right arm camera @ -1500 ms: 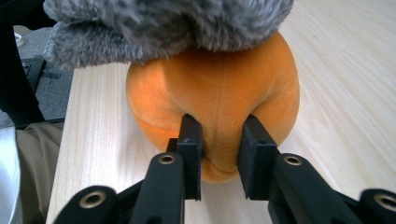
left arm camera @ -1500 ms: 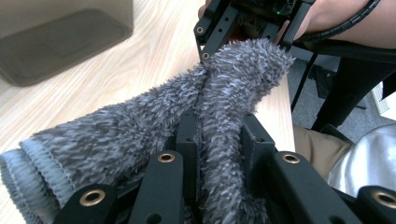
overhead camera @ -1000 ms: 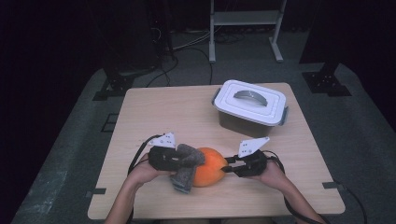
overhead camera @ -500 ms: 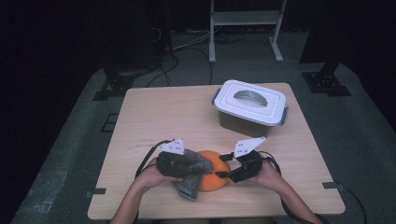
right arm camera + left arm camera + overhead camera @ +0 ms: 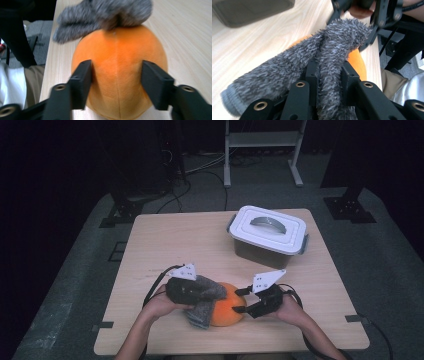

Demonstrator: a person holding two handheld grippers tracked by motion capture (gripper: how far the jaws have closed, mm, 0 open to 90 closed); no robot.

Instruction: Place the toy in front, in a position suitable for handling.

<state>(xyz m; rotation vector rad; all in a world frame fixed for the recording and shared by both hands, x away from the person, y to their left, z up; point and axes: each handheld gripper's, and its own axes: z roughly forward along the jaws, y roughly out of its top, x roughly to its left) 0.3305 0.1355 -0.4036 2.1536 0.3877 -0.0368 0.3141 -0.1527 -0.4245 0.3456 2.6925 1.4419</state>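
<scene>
Left gripper (image 5: 212,295): pinched tight on a fold of the grey fuzzy cloth (image 5: 317,65), likely to rub it over the ball.
Grey fuzzy cloth: draped across the orange ball's top and left side, one end hanging to the worktop (image 5: 175,240).
Orange ball (image 5: 117,72): near edge, centre, between both grippers.
Right gripper (image 5: 116,77): jaws have just been opening; they flank the ball, seemingly steadying it.
Lidded white box (image 5: 267,237): far right, untouched.

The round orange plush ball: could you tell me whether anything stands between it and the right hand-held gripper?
Nothing visible does. The right hand-held gripper has its jaws around the round orange plush ball, open on either side. The fuzzy grey cloth lies over the ball's far side, away from those jaws.
</scene>
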